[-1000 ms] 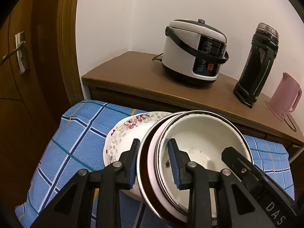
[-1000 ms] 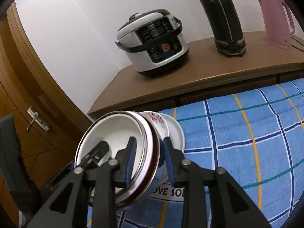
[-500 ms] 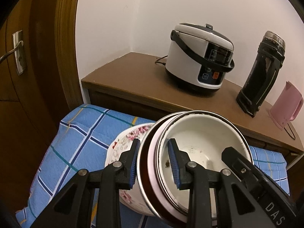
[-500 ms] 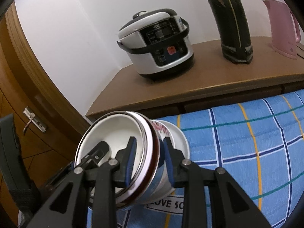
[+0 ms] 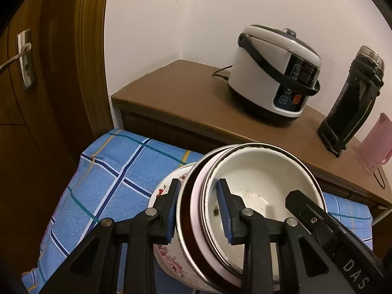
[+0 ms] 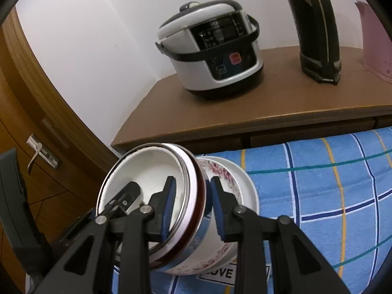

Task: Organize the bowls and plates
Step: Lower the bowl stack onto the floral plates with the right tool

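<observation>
A stack of nested bowls and plates [image 5: 257,191] is held between both grippers above the blue checked cloth [image 5: 110,178]. The top one is a white enamel bowl with a metal rim; under it sit a pink and dark-red rimmed bowl and floral dishes [image 6: 220,171]. My left gripper [image 5: 198,210] is shut on the stack's near rim, one finger inside the white bowl, one outside. My right gripper [image 6: 191,208] is shut on the opposite rim the same way. Each gripper shows in the other's view inside the white bowl [image 6: 147,178].
A brown wooden sideboard [image 5: 186,98] stands behind the cloth. On it are a white rice cooker [image 5: 274,78], a black thermos [image 5: 352,103] and a pink kettle [image 5: 374,147]. A wooden door with a metal handle [image 5: 17,58] is at the left.
Both grippers have lifted the whole stack together up off the cloth. The floral dishes under the bowls have come up with it. The sideboard now looks nearer.
</observation>
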`<state>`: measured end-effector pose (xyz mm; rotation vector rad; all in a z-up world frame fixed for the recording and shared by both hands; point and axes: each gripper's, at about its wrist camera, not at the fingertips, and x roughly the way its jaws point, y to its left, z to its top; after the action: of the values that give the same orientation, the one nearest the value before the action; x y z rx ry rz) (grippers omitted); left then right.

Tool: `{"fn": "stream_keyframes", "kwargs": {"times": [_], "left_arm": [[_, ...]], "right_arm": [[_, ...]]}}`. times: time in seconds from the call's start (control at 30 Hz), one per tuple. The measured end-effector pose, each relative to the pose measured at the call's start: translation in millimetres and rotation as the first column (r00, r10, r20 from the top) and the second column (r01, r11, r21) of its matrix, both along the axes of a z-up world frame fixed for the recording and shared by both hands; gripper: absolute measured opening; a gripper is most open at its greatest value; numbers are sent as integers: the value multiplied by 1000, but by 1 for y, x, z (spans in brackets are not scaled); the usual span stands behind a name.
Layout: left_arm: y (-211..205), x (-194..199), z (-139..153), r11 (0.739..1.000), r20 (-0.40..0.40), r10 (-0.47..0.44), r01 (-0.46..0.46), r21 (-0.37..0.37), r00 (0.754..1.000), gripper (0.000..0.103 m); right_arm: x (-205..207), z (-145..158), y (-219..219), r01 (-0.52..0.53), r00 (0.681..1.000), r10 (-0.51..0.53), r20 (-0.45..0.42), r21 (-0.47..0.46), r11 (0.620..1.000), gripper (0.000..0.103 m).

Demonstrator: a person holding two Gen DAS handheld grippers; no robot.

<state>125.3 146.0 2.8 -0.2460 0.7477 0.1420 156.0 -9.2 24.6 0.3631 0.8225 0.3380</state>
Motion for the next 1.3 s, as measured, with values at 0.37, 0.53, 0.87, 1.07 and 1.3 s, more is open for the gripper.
{"fn": "stream_keyframes", "kwargs": {"times": [0.37, 0.53, 0.87, 1.07, 1.3], "left_arm": [[2, 9, -14, 1000, -36, 4, -4, -6, 999, 33], [2, 13, -19, 1000, -47, 1, -2, -10, 999, 33], [4, 17, -27, 1000, -67, 5, -6, -15, 998, 33], [6, 20, -32, 1000, -71, 6, -8, -25, 997, 33], [7, 21, -33, 999, -61, 1, -3, -32, 998, 33]], "right_arm": [[11, -15, 2, -3, 999, 3, -42, -2, 1000, 29], [14, -18, 3, -5, 999, 5, -52, -8, 1000, 29], [21, -27, 6, -4, 997, 4, -78, -11, 1000, 29], [23, -32, 7, -7, 996, 6, -86, -13, 1000, 29], [25, -32, 9, -9, 997, 7, -77, -24, 1000, 29]]}}
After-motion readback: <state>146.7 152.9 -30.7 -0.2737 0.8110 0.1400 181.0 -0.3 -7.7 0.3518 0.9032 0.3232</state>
